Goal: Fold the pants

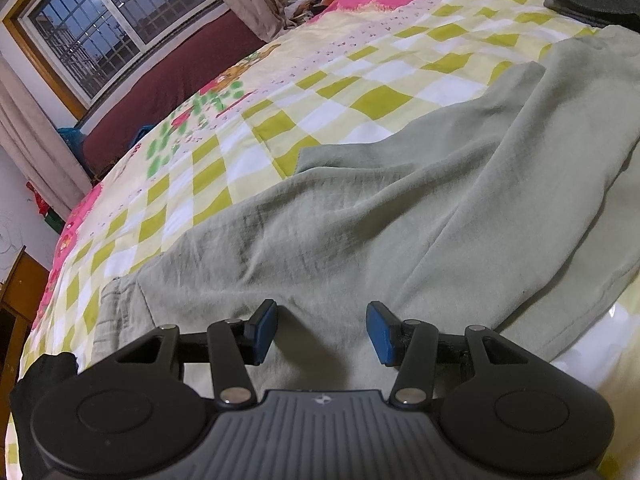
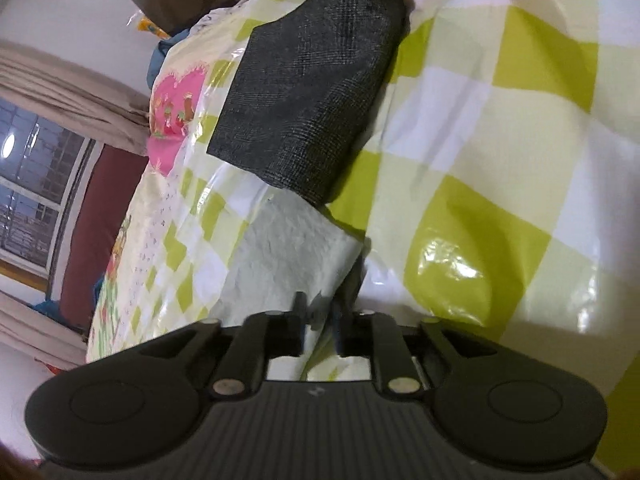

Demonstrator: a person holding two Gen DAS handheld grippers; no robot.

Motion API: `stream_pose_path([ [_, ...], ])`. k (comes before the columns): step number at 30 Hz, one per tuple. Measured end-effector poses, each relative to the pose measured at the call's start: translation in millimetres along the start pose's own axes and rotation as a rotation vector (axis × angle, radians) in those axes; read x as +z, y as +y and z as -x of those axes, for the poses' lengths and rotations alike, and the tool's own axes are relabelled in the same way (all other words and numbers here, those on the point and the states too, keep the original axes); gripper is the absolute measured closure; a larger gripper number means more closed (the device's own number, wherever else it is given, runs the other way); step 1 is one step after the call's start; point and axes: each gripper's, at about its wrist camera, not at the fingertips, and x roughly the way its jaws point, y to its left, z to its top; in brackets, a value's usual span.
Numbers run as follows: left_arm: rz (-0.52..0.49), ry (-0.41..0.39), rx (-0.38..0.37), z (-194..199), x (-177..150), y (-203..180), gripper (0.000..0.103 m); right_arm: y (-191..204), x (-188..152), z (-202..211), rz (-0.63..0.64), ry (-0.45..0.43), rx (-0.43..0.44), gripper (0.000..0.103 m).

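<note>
Pants [image 1: 340, 220] spread on bed [image 1: 360, 80], unfolded. My left gripper [image 1: 322, 330] jaws spread above waist; right gripper [image 2: 320, 312] jaws narrow, grip on hem unclear. Next: pinch, fold.

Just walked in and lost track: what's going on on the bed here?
A person is folding pale green pants spread on a checked bedspread. The left hand-held gripper hovers open over the waist end. The right hand-held gripper is nearly closed around the edge of a pant leg, beside a dark folded garment.
</note>
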Motion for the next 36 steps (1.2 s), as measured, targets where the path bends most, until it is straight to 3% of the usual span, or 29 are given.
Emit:
stream_pose_path([
  [8, 0.002, -0.003, 0.004, 1, 0, 1, 0.041, 11, 12, -22, 0.021, 0.045, -0.051, 0.08],
  [13, 0.011, -0.008, 0.002, 0, -2, 1, 0.041, 1, 3, -19, 0.033, 0.022, -0.008, 0.076],
  [17, 0.008, -0.005, 0.004, 1, -1, 0, 0.041, 2, 4, -38, 0.0, -0.019, 0.066, 0.064],
  [19, 0.001, 0.004, 0.008, 1, 1, -1, 0.041, 8, 4, -40, 0.008, -0.03, 0.084, 0.078],
  [20, -0.005, 0.007, 0.01, 2, 1, -1, 0.041, 8, 5, -40, -0.007, -0.016, 0.125, 0.099],
  [24, -0.047, 0.013, 0.017, 7, 3, -7, 0.041, 10, 15, -15, -0.079, -0.03, 0.262, 0.098],
  [27, -0.083, 0.003, 0.009, 15, 4, -11, 0.041, 17, 25, 17, -0.051, -0.075, 0.329, 0.098],
  [30, -0.12, -0.021, -0.007, 25, 2, -19, 0.041, 15, 26, 28, 0.03, -0.088, 0.235, 0.097],
  [32, -0.132, -0.021, -0.007, 24, -1, -25, 0.041, -2, 22, 2, 0.058, -0.013, 0.025, 0.096],
  [33, -0.141, -0.02, -0.002, 22, -3, -28, 0.041, -13, 20, -11, 0.04, 0.024, -0.064, 0.1],
  [34, -0.147, -0.021, 0.003, 20, -5, -29, 0.04, -20, 18, -13, 0.021, 0.027, -0.053, 0.1],
  [36, -0.149, -0.022, -0.003, 24, -6, -27, 0.041, -20, 17, 1, -0.005, -0.004, -0.014, 0.088],
])
